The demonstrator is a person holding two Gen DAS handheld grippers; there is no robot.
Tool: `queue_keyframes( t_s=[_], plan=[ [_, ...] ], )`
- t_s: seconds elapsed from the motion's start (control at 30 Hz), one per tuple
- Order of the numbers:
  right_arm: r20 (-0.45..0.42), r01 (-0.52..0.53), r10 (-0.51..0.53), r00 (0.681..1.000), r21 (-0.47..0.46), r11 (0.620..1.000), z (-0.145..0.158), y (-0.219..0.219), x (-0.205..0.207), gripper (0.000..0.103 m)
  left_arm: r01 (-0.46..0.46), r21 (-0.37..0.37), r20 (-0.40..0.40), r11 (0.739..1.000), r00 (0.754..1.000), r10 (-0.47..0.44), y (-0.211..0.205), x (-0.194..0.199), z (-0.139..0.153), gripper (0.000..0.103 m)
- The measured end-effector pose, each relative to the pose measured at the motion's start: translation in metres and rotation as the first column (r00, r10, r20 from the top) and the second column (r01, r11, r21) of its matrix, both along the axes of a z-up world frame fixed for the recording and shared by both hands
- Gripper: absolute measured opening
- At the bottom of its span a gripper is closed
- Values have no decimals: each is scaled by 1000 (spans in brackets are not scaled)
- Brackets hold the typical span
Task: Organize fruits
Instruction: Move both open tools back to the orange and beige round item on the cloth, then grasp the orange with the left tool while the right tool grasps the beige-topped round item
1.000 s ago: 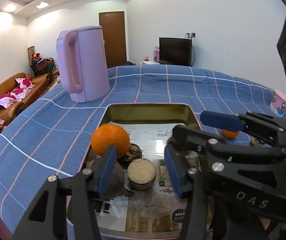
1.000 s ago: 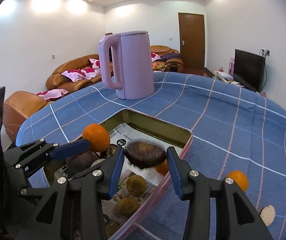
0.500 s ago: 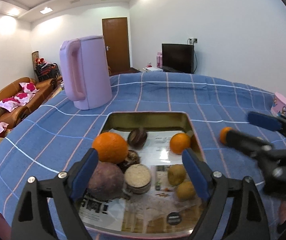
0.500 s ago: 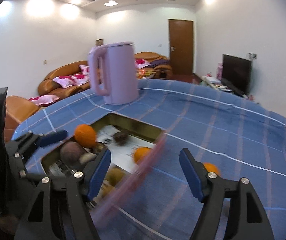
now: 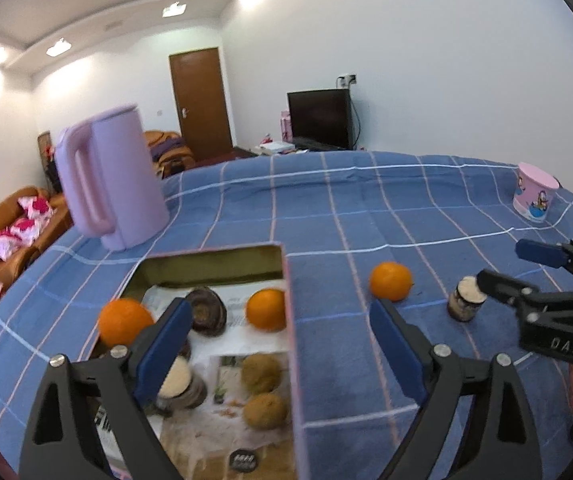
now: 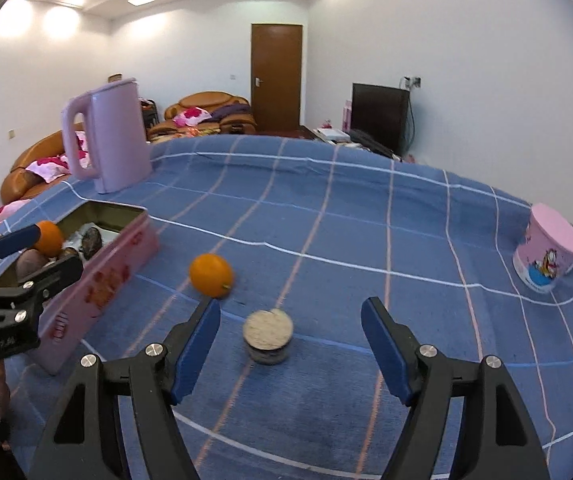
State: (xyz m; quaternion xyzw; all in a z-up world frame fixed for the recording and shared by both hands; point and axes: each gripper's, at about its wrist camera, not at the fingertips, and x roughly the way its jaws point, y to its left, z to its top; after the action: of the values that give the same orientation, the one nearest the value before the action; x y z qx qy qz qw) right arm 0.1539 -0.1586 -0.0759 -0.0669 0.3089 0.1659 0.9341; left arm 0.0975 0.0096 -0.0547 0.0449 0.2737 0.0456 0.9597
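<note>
Beside pink tin (image 6: 98, 280), loose orange (image 6: 210, 274), small jar (image 6: 268, 336), kettle (image 6: 106, 136) behind

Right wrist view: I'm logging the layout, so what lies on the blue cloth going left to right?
Pink tin box → orange → small round jar → pink cartoon cup. The lilac kettle stands farther back, above the box, so I leave it out.

White letters "DAS" are showing on the black body of the right gripper (image 5: 542, 276), at the right of the left wrist view. Lettering on the left gripper (image 6: 34, 252) body is blurring past reading; tin box (image 6: 98, 284) markings likewise.
</note>
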Motion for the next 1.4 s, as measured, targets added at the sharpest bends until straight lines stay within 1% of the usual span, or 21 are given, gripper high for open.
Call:
queue_keyframes(
  t_s=[0.13,0.23,0.3,0.33,0.37,0.4,0.47,0.5,0.57,0.6,0.67,0.73,0.8,0.9,0.97,1.03,1.13,1.27,1.3,1.37,1.4],
  plan=[
    [-42,-7,7,999,-7,1000,-8,5,10,74,-15,19,1,1000,1000,15,1,7,-2,93],
    [-74,-17,17,997,4,1000,-12,6,14,74,-19,-3,5,1000,1000,19,10,11,-1,93],
    [-85,-17,16,996,-4,1000,-14,7,16,74,-26,19,16,999,1000,26,10,13,-3,93],
    [-96,-19,18,995,-7,1000,-16,8,17,74,-34,40,14,999,999,33,11,15,-5,94],
    [-108,-17,16,994,-13,1000,-18,9,19,73,-39,45,8,998,999,39,12,18,-7,95],
    [-120,-19,17,993,-17,1000,-19,11,21,71,-44,32,-13,999,999,45,16,23,-8,95],
    [-147,-32,30,989,-10,999,-22,13,24,60,-60,19,-15,998,998,60,21,25,-8,95],
    [-163,-37,34,986,-12,999,-24,14,25,59,-63,20,-14,998,998,63,21,27,-7,95],
    [-196,-47,44,980,-11,999,-28,17,30,47,-57,20,-16,998,998,58,19,26,-6,95],
    [-201,-51,49,978,-5,999,-28,17,31,44,-43,17,-15,999,999,43,14,26,-4,95],
    [-197,-52,51,979,-2,999,-27,17,31,35,-30,20,-10,999,1000,30,7,27,0,95],
    [-185,-37,36,982,0,999,-26,15,31,35,-4,14,-10,1000,1000,4,-4,28,4,95],
    [-167,-9,9,986,1,1000,-24,9,30,35,26,-6,-26,1000,999,-26,-15,33,7,95],
    [-145,27,-28,989,-7,1000,-21,-1,30,35,56,-9,-45,998,997,-56,-31,40,5,95],
    [-134,58,-57,989,7,998,-19,-10,30,35,71,3,-71,997,995,-70,-42,49,1,95],
    [-129,82,-79,988,18,996,-17,-17,31,35,98,-17,-108,995,989,-99,-51,58,-5,95],
    [-127,102,-95,987,48,994,-14,-27,32,35,110,-5,-153,994,982,-110,-61,70,-13,94],
    [-124,112,-102,987,77,991,-12,-34,31,35,124,-20,-210,992,970,-125,-66,83,-25,93],
    [-126,112,-101,987,81,990,-11,-35,31,35,129,-27,-225,991,965,-132,-67,87,-28,91],
    [-128,110,-99,987,80,991,-11,-35,31,35,133,-31,-244,991,960,-137,-69,91,-32,77],
    [-128,107,-96,987,78,991,-11,-34,30,35,139,-36,-258,990,955,-144,-70,93,-34,75]
  ],
)
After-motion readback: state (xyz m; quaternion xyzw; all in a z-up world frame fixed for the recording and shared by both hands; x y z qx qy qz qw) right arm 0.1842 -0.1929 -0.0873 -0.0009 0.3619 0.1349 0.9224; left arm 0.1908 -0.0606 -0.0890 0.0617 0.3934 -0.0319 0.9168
